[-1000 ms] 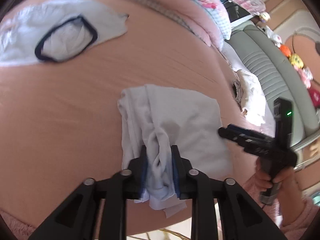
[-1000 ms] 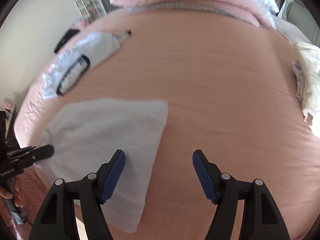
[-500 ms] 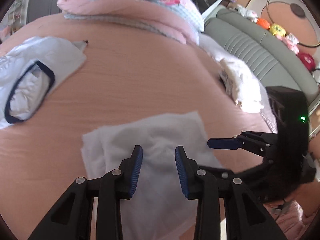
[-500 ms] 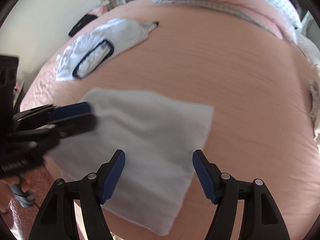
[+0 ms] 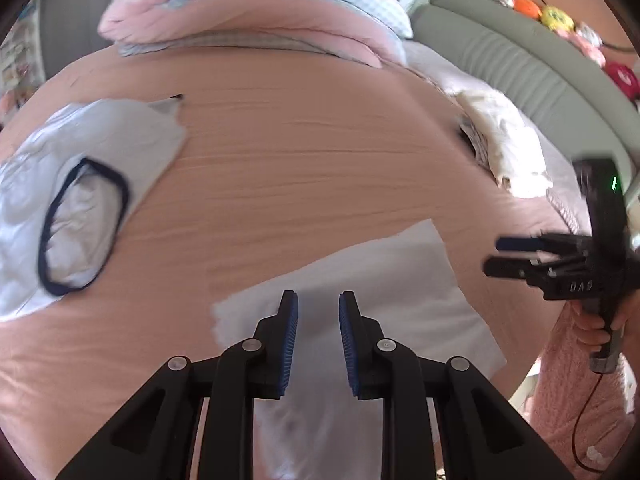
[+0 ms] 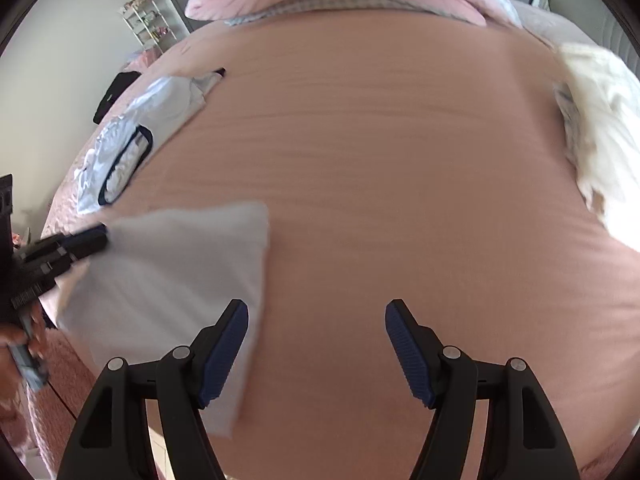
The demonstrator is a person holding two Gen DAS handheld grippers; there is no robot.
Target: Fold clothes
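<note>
Since a second ago the left gripper (image 5: 318, 330) has let go of the bunched white cloth it was pinching; its jaws have just been narrowing again, yet nothing sits between the blue pads, which stand a small gap apart above the fabric. That folded white rectangular garment (image 5: 380, 280) now lies flat near the front edge of the bed, smoothed out where it was crumpled before. The right gripper (image 6: 316, 346) has shifted sideways: its left finger, which was over the middle of the garment half a second ago, is now over the garment's right border, and its jaws gape wide with only sheet between them.

A salmon-pink sheet (image 6: 400, 168) with faint horizontal creases covers the bed. On the far left lies a pale white top with a dark navy neckline (image 5: 80, 216), spread out and well apart from the folded piece. At the head of the bed is a stack of pink and checked blue quilts (image 5: 260, 4). A rumpled cream-white cloth (image 6: 600, 120) rests on the right side, near a grey-green ribbed padded headboard or sofa (image 5: 520, 60) with blurred colourful soft toys along its top. In the right wrist view, a white shelf rack (image 6: 148, 20) stands against the pale wall at the far left. A fuzzy pink sleeve (image 5: 580, 380) shows at the lower right of the left wrist view.
</note>
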